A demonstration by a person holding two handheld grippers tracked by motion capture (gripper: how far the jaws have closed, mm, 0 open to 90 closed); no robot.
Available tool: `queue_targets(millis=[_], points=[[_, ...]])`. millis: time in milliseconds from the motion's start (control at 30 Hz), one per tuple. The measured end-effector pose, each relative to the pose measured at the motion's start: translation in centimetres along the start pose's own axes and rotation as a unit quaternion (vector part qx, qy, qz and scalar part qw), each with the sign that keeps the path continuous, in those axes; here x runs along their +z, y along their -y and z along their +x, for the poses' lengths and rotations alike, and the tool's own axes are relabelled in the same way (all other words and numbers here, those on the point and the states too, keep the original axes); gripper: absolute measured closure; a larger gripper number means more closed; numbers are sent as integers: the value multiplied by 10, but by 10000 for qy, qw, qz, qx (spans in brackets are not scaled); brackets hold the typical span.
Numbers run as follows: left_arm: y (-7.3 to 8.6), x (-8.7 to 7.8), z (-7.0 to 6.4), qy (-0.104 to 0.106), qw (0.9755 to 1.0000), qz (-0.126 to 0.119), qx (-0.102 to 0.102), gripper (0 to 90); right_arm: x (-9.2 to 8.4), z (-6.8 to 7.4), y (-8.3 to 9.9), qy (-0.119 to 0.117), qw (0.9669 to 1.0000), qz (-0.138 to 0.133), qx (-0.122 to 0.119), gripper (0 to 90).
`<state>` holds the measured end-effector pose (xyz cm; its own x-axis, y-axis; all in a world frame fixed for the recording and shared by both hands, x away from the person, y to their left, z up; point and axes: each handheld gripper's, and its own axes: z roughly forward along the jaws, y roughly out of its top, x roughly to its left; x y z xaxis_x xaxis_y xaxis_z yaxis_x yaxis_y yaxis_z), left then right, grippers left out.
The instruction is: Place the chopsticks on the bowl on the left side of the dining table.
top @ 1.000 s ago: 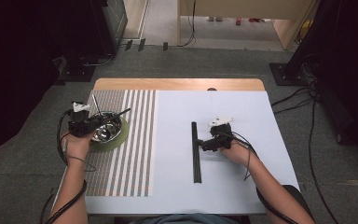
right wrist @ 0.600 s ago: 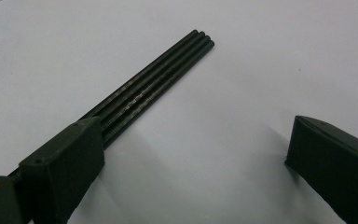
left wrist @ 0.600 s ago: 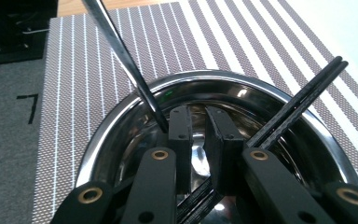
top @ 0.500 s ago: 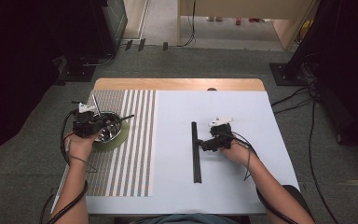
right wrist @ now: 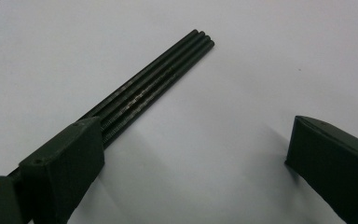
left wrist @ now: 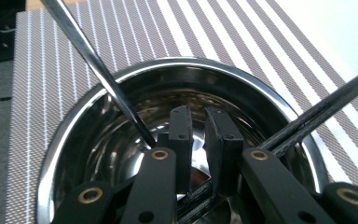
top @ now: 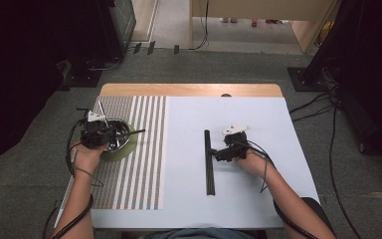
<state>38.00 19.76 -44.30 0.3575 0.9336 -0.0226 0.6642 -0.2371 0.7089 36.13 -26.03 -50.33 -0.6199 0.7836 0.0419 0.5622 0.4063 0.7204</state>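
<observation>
Four black chopsticks (right wrist: pixel 158 79), one bowl (left wrist: pixel 121 88)

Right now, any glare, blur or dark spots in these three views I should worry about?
High view: sharp enough on the table, but the floor corners fall to near black. Left gripper view: the steel bowl throws bright reflections that confuse its inside, and the near tongs are soft. Right gripper view: even light, soft shadows, black chopsticks crisp at their tips.

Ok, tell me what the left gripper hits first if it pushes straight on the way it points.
Probably the steel bowl: the left gripper points into it, shut on black chopsticks, with the far inner wall just ahead. Depth is unclear.
</observation>
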Motion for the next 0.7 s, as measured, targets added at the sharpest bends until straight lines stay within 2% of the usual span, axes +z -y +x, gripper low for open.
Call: queue_targets(millis=[333,433,567,700], points=[[2,-1,-3,68,9999,65,84,826,0,0,0,4,10000,-1,-4,37],[2,-3,-2,37,10000,-20,47,807,0,0,0,2,10000,-1,-4,36],[0,-21,2,-39,9996,-275,-25,811,0,0,0,2,10000,0,-4,36],[5,-38,5,-115,9994,-295,-112,875,0,0,0,-7,10000,-1,3,36]])
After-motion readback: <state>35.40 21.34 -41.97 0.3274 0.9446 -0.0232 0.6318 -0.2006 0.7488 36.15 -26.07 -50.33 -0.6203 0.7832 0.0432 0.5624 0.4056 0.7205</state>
